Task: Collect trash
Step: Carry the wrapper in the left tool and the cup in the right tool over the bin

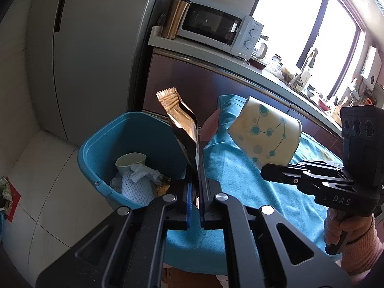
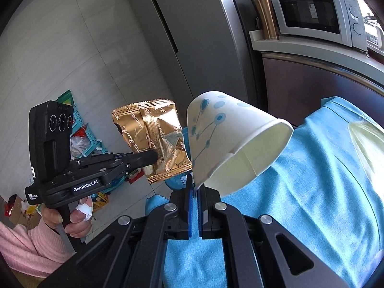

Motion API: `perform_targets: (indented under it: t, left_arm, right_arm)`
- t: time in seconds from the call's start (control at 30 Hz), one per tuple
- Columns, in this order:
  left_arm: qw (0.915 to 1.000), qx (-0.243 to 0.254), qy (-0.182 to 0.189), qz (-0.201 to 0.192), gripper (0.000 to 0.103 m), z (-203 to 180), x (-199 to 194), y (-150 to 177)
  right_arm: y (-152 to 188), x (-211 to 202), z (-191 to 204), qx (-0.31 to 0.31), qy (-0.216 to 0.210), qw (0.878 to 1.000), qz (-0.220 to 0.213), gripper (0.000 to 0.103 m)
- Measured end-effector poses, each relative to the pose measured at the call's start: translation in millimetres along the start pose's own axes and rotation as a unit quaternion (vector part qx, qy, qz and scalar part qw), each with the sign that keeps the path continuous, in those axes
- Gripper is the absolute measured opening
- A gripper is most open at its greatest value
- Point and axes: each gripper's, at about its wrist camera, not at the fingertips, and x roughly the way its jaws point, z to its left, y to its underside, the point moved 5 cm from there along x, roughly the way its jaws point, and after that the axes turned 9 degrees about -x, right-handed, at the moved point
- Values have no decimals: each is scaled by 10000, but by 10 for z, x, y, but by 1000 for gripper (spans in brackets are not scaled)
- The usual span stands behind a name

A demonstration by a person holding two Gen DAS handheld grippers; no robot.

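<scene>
While the left wrist view looks down its own fingers, the left gripper [image 1: 198,168] has its jaws closed on a gold snack wrapper [image 1: 178,117], whose long axis runs up and away from them. A teal trash bin [image 1: 134,132], already holding a paper cup and crumpled paper, sits just below and left of the wrapper, so the left hand is nearer to it. The right gripper [image 1: 266,171] comes in from the right, pinching a dotted paper cup [image 1: 266,132] over the blue-clothed tabletop [image 1: 252,192]. From the right wrist view, the right gripper's jaws are closed on the cup's rim; the cup lies tilted, mouth facing right, with the wrapper just beside it on the left.
</scene>
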Motion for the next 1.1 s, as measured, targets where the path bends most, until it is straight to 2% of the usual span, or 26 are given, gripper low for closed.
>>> perform_targets:
  t: [0.47, 1.1]
  left_arm:
    - [9992, -261, -285, 104, 5, 356, 208, -82]
    - [9976, -419, -484, 281, 5, 541, 471, -2]
  right_arm:
    - [-74, 360, 90, -129, -138, 9987, 483, 3]
    - [-106, 695, 163, -218, -79, 9958, 890, 3]
